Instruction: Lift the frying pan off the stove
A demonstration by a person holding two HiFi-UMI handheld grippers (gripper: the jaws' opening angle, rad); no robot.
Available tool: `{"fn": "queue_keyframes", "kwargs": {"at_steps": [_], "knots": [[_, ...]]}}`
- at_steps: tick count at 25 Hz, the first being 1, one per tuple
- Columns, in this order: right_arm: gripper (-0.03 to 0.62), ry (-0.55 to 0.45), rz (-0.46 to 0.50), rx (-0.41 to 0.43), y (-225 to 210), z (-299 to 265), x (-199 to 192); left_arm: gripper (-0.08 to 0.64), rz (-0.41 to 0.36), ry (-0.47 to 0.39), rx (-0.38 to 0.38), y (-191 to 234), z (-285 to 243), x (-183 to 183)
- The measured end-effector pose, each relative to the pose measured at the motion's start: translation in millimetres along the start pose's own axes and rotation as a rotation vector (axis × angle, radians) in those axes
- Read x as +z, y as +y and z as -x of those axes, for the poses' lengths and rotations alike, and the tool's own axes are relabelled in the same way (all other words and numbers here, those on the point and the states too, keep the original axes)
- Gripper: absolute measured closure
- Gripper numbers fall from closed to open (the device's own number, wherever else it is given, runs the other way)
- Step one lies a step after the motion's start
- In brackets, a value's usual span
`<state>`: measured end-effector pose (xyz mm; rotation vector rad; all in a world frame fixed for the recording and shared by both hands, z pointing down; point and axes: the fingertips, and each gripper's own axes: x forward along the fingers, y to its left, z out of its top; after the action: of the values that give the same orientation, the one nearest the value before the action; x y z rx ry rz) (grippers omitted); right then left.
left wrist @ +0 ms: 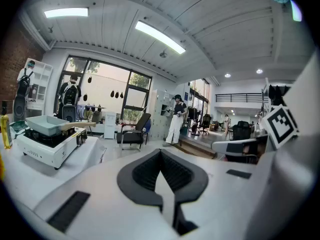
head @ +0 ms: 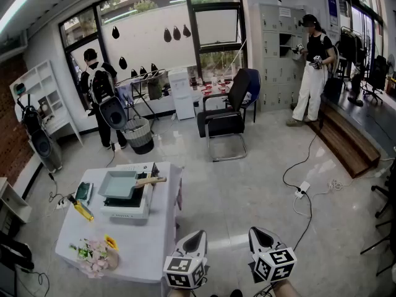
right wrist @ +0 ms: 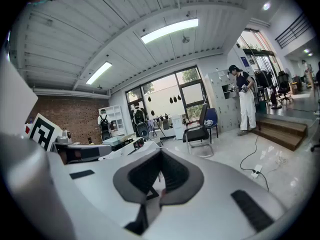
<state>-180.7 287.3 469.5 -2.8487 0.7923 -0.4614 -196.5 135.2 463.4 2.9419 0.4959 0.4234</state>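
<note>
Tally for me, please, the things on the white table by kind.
Stove: 1
Frying pan: 1
Yellow bottle: 1
Bunch of flowers: 1
Small green thing, kind unclear: 1
Total: 5

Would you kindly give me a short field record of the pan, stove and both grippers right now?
frying pan: sits on the stove, wooden handle pointing right in the head view
stove: on the white table
left gripper: shut, empty, far from the pan
right gripper: shut, empty
also on table: oil bottle, flowers
task state: pan not yet lifted
</note>
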Motion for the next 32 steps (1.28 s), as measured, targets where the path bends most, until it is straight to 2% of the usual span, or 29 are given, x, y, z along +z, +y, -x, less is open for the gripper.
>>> {"fn": "queue_keyframes", "kwargs": {"at_steps": [10, 16, 18, 20, 26, 32], "knots": [[0.592, -0.003, 0.007, 0.004, -13, -2, 0, 0.548, 0.001, -0.017, 0.023, 2, -10, 4], [0.591, 0.017, 0.002, -0.029, -34, 4, -10, 0.545, 0.024, 0.008, 0.012, -8, -19, -11], [0.556, 0.03, -0.01, -0.027, -38, 5, -15, 0.537, 0.034, 0.018, 0.013, -10, -20, -17], [0.517, 0.041, -0.029, -0.013, -40, 6, -20, 0.481, 0.041, 0.025, 0.014, -12, -22, -22], [0.458, 0.058, -0.045, 0.015, -48, 10, -26, 0.441, 0.039, 0.029, 0.03, -18, -27, -29], [0.414, 0.08, -0.078, 0.02, -62, -2, -29, 0.408, 0.073, 0.051, 0.057, -8, -41, -35]]}}
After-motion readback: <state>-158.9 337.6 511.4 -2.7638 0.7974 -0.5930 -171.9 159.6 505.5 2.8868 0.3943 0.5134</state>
